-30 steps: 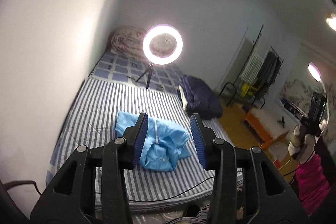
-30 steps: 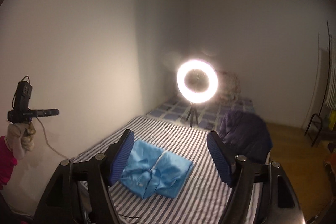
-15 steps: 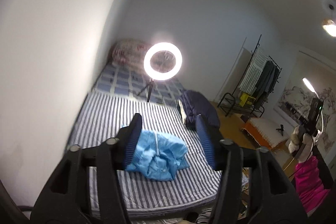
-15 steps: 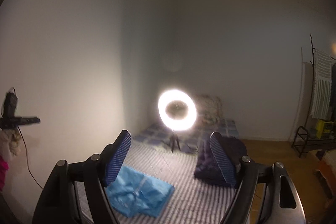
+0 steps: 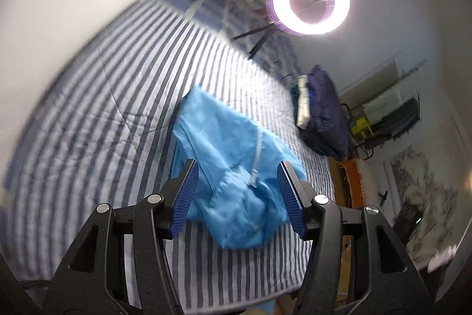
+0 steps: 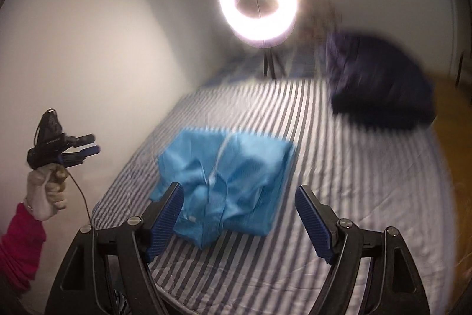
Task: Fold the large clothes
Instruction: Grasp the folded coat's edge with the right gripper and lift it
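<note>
Blue garment: a crumpled light-blue jacket [image 5: 233,167] with a pale zip lies bunched on the striped bed [image 5: 118,96], lower centre of both views, not yet spread flat.
Left tool: the left tool [image 5: 236,194] hangs above the near end of the jacket, its ribbed blue pads wide apart with nothing between them; in the right wrist view it shows small at centre left, gripped by a gloved hand [image 6: 47,194] on a pink sleeve.
Right tool: the right tool [image 6: 239,220] is likewise spread wide and empty, aimed at the near edge of the jacket [image 6: 227,176].
What changed: half a second ago both cameras looked up at the wall and the jacket sat low and small; now both have tipped down and closed in, so the cloth fills the space between the pads. Heavy blur suggests fast motion.
Meaning for the task: my reading is that the approach is under way and no fold has begun; the next step is probably choosing two edges to pinch.
Surroundings: a lit ring light [image 5: 309,0] on a tripod stands at upper right, and a dark navy bundle [image 6: 380,81] rests at the right side of the bed.
</note>
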Tool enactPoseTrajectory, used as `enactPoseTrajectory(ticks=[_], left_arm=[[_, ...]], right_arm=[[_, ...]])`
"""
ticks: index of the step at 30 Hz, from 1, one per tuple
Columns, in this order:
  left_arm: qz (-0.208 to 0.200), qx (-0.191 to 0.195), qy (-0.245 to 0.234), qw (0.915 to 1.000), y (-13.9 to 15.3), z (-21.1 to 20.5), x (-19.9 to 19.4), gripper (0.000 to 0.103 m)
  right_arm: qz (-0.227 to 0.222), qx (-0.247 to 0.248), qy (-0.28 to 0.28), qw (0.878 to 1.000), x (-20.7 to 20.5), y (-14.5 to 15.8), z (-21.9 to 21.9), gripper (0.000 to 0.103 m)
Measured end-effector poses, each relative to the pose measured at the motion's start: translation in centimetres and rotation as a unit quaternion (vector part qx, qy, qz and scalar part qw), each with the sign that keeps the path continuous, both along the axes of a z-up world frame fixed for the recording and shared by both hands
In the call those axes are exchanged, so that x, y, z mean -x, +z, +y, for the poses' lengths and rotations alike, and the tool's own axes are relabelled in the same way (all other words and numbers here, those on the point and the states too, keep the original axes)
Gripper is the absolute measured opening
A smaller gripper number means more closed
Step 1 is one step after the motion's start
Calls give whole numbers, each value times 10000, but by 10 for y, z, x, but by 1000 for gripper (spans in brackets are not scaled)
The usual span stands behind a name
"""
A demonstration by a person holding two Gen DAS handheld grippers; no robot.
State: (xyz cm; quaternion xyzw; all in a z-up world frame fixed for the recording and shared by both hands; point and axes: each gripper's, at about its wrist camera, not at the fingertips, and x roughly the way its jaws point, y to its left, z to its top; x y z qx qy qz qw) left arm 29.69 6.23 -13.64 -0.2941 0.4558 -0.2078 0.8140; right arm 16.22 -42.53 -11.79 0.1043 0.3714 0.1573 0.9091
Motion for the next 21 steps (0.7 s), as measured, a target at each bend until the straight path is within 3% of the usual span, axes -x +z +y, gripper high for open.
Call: enactPoseTrajectory(ticks=[4,10,11,12,13,16,17,20,21], left_arm=[[473,129,86,9988,-51,-11,-49,57],[958,179,127,9952,-109,-24,-93,56],[976,205,117,9949,-116,-26,-96,45],[980,213,65,9949,-122,-29,-98,33],[1001,181,1,9948,-125,-32,-98,10],[915,61,-17,9958,-130,-37,-95,3],[887,45,6,9960,-130,-37,-91,2],[830,225,35,9963,-126,-33,-74,1],[778,182,32,9968,-124,-31,-68,1]], right_arm=[[660,-682,-80,9955,-32,-64,-5,80],[1172,-2026,-294,9718,-70,-127,-19,78],[1213,-2163,-283,9683,-74,-135,-19,75],[1240,-2228,-266,9666,-80,-141,-18,70],[1276,-2320,-212,9641,-83,-146,-16,68],[1353,-2445,-60,9601,-91,-153,-7,46],[1406,-2532,-14,9571,-94,-156,-5,30],[1470,-2734,59,9506,-101,-153,0,5],[1443,-2744,106,9507,-103,-153,1,2]])
